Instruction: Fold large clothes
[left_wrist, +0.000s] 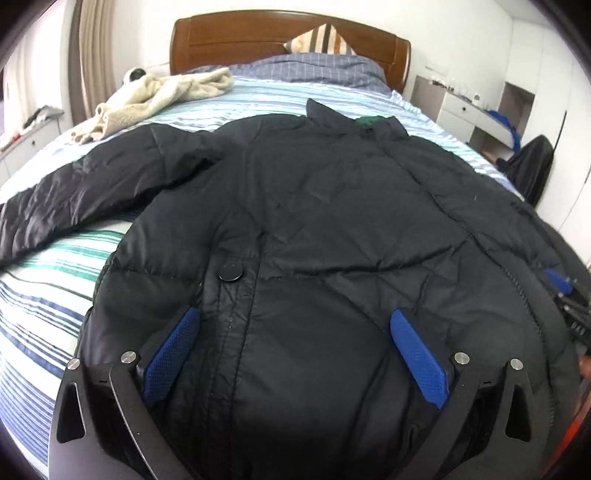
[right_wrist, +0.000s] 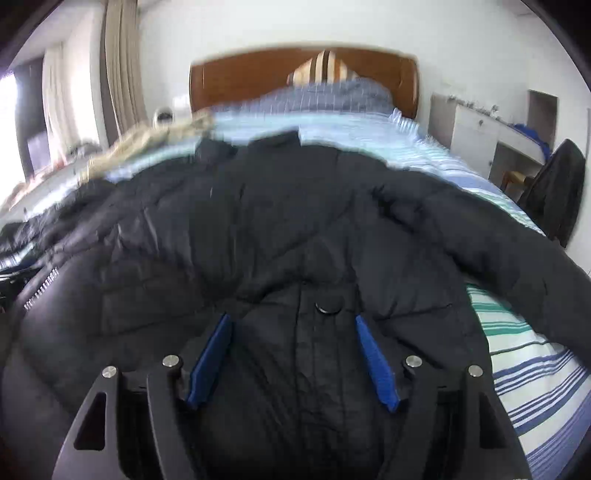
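Observation:
A large black puffer jacket (left_wrist: 314, 192) lies spread front-up on the striped bed, collar toward the headboard, one sleeve stretched out to the left (left_wrist: 74, 195). My left gripper (left_wrist: 295, 317) is open, its blue pads low over the jacket's hem near a black snap button (left_wrist: 229, 272). The jacket also fills the right wrist view (right_wrist: 277, 221), which is blurred. My right gripper (right_wrist: 291, 325) is open over the hem by another snap button (right_wrist: 328, 305), with the right sleeve (right_wrist: 517, 266) running off to the right. The right gripper's tip shows at the left wrist view's right edge (left_wrist: 561, 284).
A cream fleece garment (left_wrist: 155, 96) lies at the bed's far left. Pillows (left_wrist: 317, 62) rest against the wooden headboard (left_wrist: 288, 37). A white desk (left_wrist: 476, 110) and a chair with dark clothing (left_wrist: 532, 166) stand right of the bed. The striped sheet (left_wrist: 44, 295) shows at the left.

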